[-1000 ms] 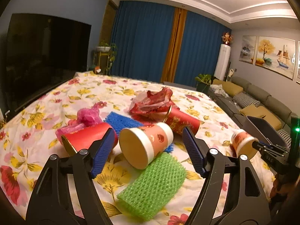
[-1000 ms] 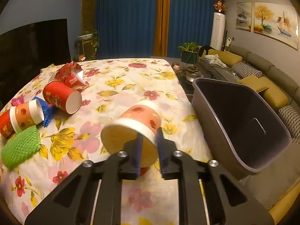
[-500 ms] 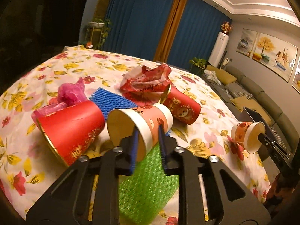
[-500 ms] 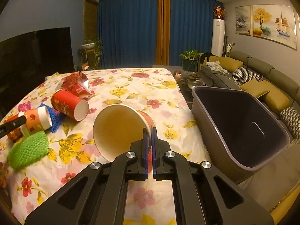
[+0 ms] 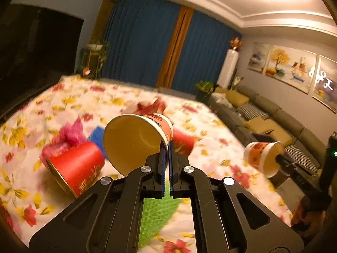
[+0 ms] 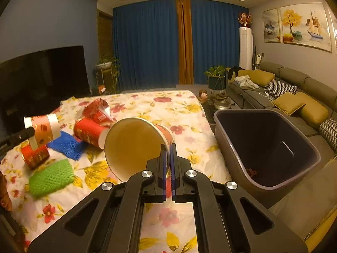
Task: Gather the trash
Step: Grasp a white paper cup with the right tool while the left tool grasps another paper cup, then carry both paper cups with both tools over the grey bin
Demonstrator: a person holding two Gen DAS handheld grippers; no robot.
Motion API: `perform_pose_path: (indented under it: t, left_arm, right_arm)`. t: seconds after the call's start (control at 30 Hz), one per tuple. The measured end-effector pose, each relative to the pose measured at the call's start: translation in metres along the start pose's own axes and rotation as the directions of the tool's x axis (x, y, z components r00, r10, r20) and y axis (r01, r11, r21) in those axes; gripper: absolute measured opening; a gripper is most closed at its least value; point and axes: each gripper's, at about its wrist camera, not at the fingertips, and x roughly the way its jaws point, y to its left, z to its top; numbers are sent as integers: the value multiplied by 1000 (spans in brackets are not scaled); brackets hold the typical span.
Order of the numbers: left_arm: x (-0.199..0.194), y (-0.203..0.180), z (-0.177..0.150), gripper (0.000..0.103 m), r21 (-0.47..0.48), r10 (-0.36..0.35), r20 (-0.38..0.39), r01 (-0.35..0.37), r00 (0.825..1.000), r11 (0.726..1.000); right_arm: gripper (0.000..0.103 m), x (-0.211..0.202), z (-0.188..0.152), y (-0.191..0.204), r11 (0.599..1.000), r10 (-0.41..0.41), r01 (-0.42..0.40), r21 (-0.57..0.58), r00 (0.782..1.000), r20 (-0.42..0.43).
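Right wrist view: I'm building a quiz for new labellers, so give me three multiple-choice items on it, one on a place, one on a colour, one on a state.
1. Where is the bin relative to the table?
A. On the table
B. Beside its right edge
C. Behind the TV

2. What colour is the foam net nearest the camera?
A. Green
B. Blue
C. White

3. What is the right hand-held gripper doing?
A. Standing open over nothing
B. Resting shut on the table
C. Pinching a paper cup's rim

Answers:
1 B: the bin stands off the table, at its right edge.
2 A: the green net lies in front of the blue one.
3 C: the blue pads are closed on the cup's wall, its open mouth facing the camera.
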Motion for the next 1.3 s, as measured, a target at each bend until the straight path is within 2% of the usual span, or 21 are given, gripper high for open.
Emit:
perform_pose_path:
  t: [0.2, 0.53, 0.83, 1.17, 1.3]
  left_arm:
    - [-24, -32, 13, 2, 58, -42, 64, 38, 997, 998]
    - [-19, -99, 17, 2, 151, -152, 63, 141, 986, 978]
    - [3, -175, 27, 2, 236, -290, 55, 270, 955, 933]
    - [40, -252, 22, 2, 308, -380, 29, 353, 925, 883]
    - [56, -272, 19, 2, 322, -399, 9, 375, 917, 869]
  right_arm:
    - [4, -24, 6, -5, 1000, 10, -10, 8, 999, 43]
    - [4, -54, 20, -25, 999, -33, 29, 37, 994, 107]
    - [4, -76, 38, -64, 990, -122, 109, 84, 977, 175]
    - [4, -93, 47, -125, 963, -239, 201, 181, 945, 224]
    - [4, -92, 48, -142, 954, -263, 217, 207, 936, 233]
